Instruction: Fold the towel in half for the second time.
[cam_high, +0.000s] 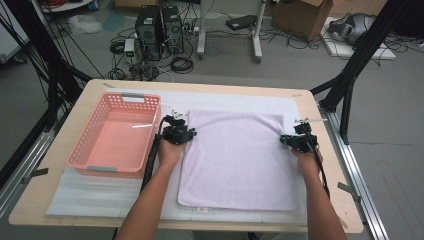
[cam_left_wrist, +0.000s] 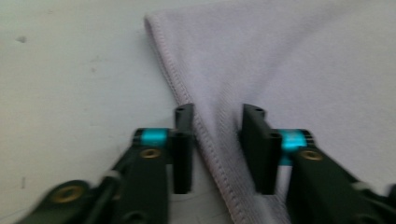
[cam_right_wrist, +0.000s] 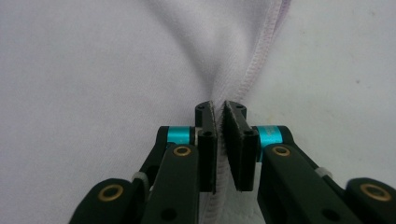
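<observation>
Towel (cam_high: 237, 157), pale lilac, lies flat on a white mat (cam_high: 85, 195) in the middle of the tabletop (cam_high: 35, 200), its long sides running toward the near and far edges. Pink basket (cam_high: 112, 135) stands on the mat toward the left edge, well clear of the towel.

Left hand-held gripper (cam_high: 181, 131) sits at the towel's left hem, near the far left corner of the cloth. In the left gripper view its jaws (cam_left_wrist: 217, 144) straddle the stitched hem (cam_left_wrist: 205, 140): one jaw on the mat side, one over the cloth. A visible gap stands between the pads, and the hem runs through it lying flat, so the pads do not press on it in this view; not gripping as seen.

Right hand-held gripper (cam_high: 296, 139) sits at the towel's right hem, near the far right corner of the cloth, toward the right edge of the tabletop. In the right gripper view its jaws (cam_right_wrist: 221, 140) are closed on the towel (cam_right_wrist: 116, 93): the cloth is pinched between the pads and gathers into a fold that rises from the tips, with the stitched hem (cam_right_wrist: 254, 65) curving away just beside them.

Both forearms come in from the near edge, one each side of the towel.
</observation>
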